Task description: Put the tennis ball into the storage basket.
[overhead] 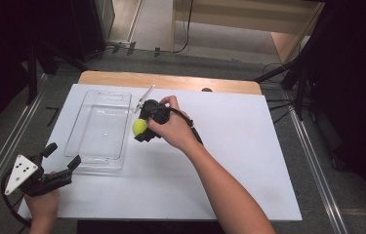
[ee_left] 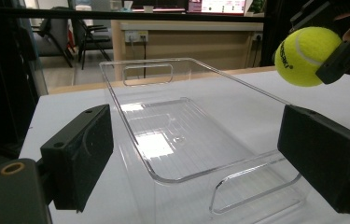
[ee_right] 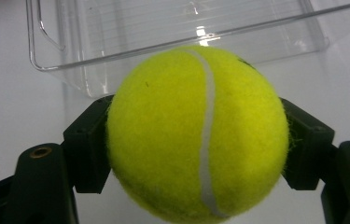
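Item 1: tennis ball, yellow felt with a white seam. You have it clamped in your right gripper, 1 black pad on each side at about its widest line, carried clear of the white surface. Ahead of those jaws, and a little below them, lies the clear tray; the ball sits just short of its near wall, not yet over the opening.

Handling, judged from looks: light, springy, fuzzy enough that the pads should bite well. It will give a little under pressure, so a moderate squeeze ought to do. Hold across the middle as you do now; a grip nearer the top or bottom would likely let it squirt out. Released from any height it will probably bounce and roll, so lower it close to the tray floor before you let go.

Item 2: clear tray, rigid see-through plastic with a cut-out handle at each short end, empty. Probably light enough to slide if knocked, and its thin rim is easy to misjudge against the white surface.

Item 3: left gripper, jaws spread wide with nothing between them, held at the near short end of the tray. From its own camera the tray stretches straight ahead between the 2 pads, and the ball hangs up and to the right
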